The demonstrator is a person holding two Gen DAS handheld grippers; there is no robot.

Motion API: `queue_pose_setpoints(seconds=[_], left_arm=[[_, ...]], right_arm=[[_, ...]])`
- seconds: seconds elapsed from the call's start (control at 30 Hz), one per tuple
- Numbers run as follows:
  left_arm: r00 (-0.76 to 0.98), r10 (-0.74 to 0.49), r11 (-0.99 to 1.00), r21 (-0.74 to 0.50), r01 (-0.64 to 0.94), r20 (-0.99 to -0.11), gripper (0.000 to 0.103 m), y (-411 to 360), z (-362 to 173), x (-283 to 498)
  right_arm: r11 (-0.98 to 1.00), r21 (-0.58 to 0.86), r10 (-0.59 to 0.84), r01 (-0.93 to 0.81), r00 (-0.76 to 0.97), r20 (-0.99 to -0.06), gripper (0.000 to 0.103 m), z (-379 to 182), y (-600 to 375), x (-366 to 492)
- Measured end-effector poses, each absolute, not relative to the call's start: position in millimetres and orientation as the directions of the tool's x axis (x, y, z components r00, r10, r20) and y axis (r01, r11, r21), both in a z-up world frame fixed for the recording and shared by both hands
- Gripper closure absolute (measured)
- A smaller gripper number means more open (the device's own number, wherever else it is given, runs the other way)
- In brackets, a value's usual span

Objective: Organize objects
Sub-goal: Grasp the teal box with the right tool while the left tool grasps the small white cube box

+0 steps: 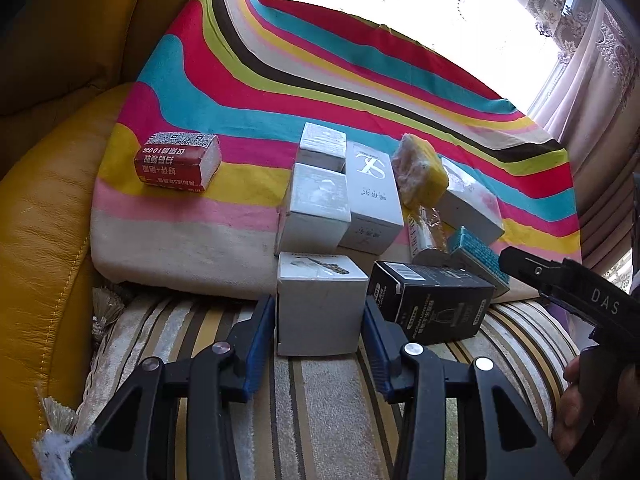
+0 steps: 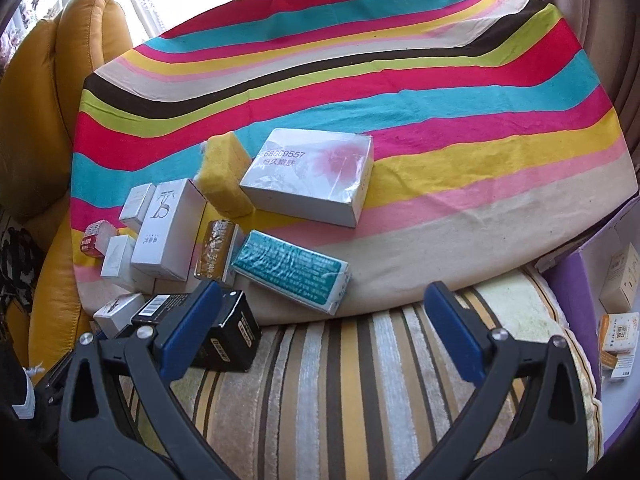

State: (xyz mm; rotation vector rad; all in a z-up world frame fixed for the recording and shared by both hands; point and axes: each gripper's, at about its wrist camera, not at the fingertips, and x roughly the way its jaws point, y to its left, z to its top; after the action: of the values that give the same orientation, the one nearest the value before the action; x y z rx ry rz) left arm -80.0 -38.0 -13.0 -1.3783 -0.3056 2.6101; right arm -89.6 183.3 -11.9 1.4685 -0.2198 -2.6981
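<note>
In the left wrist view a small white box [image 1: 320, 304] stands on the striped seat cushion [image 1: 320, 408]. My left gripper [image 1: 320, 332] is shut on it, one blue pad against each side. A black box [image 1: 432, 304] lies just right of it. My right gripper [image 2: 324, 320] is open wide and empty above the same cushion; its left pad [image 2: 192, 328] overlaps the black box [image 2: 224, 336] in view. Beyond lie a teal pack [image 2: 292, 272], a large white flowered box [image 2: 312, 176], a yellow sponge [image 2: 224, 176] and a tall white box [image 2: 168, 228].
The colourful striped pad [image 1: 320, 80] carries most boxes, with a red box [image 1: 178, 162] apart at its left. A yellow leather sofa arm [image 1: 40, 220] borders the left. At the right, a purple bin [image 2: 576, 280] holds small boxes [image 2: 618, 332]. Curtains hang behind.
</note>
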Motion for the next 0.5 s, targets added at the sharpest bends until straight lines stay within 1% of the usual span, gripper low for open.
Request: queue_pose_setpoints(seconds=[0.13,0.27,0.5], left_arm=[[-0.558,0.256,-0.961,-0.269,-0.06,-0.789,0.059,-38.2,-13.3,-79.8],[-0.561,0.265,-0.958,-0.28,-0.061,-0.784,0.059,-41.7,-13.2,-77.4],[-0.562,0.28,-0.953,-0.297,-0.063,-0.778,0.059,-41.9,-14.1,-77.8]], right_arm=[[-0.992,0.121,-0.084,-0.031,-0.545,-0.834,0.001,-13.1,168.0,-96.8],[-0.993,0.097,-0.045,-0.071,-0.526,-0.849,0.007,-17.6,160.5,-106.9],[-0.991,0.063,0.002,-0.119,-0.477,-0.879,0.009,-31.4,157.0,-122.5]])
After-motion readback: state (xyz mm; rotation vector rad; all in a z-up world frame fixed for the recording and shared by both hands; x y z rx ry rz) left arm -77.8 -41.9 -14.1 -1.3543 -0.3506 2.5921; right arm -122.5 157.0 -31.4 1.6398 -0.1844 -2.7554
